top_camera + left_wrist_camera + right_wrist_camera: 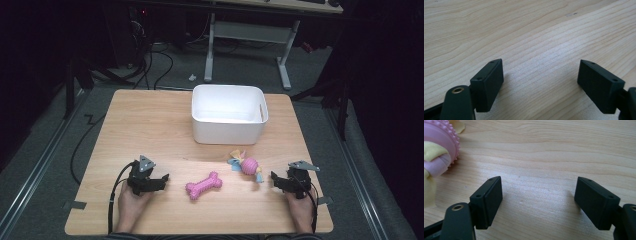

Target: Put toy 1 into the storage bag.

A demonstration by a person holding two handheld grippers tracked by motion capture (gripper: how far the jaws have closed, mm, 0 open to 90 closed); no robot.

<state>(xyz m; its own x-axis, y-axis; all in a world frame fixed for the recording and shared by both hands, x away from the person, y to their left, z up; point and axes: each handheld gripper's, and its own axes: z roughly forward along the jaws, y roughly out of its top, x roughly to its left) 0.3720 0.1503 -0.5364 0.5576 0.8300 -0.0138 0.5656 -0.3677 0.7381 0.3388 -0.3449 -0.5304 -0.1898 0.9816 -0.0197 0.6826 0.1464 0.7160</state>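
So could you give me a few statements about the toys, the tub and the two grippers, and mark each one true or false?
1. The white tub has toys in it. False: nothing is inside it.
2. The pink bone toy lies on the wooden table between the two grippers. True.
3. The left gripper is shut on the bone toy. False: its jaws stand open over bare wood.
4. The pink ball toy with cloth strips lies nearer the right gripper than the left. True.
5. The right gripper holds the ball toy. False: its jaws are open with only table between them.
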